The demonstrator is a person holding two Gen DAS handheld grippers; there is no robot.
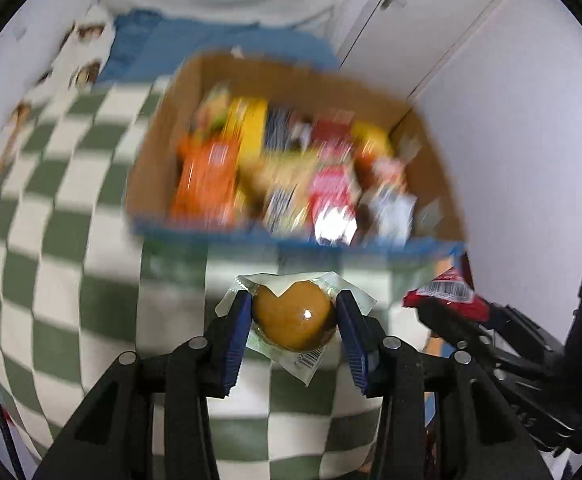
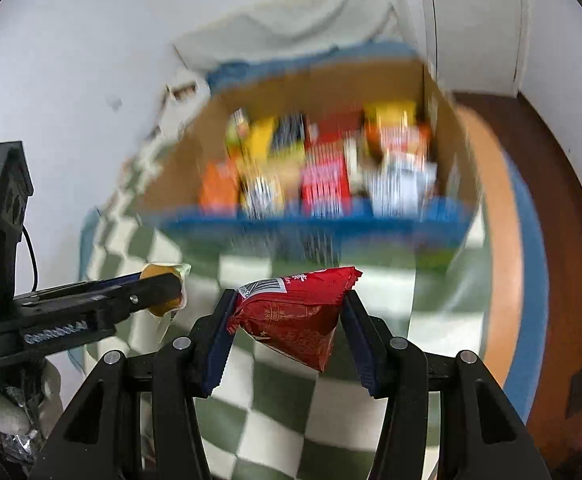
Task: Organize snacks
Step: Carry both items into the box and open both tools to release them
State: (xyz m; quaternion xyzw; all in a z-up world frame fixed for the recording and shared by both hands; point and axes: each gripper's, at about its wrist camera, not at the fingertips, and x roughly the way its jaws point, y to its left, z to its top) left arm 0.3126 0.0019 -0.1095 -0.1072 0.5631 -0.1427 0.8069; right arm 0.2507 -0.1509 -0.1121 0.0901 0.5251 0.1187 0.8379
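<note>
Aloft: bun (image 1: 294, 316), red pkt (image 2: 291, 316) (both clamped)

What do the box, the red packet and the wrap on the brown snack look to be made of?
Box: likely cardboard, matte tan walls with a blue printed front.
Red packet: apparently thin plastic film, glossy, with a crimped end and a printed barcode.
Wrap on the brown snack: clear plastic film; the snack and a glare spot show through.

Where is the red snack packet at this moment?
The red snack packet is held between the right gripper's fingers, above the checkered cloth, in front of the cardboard box of snacks.
</note>
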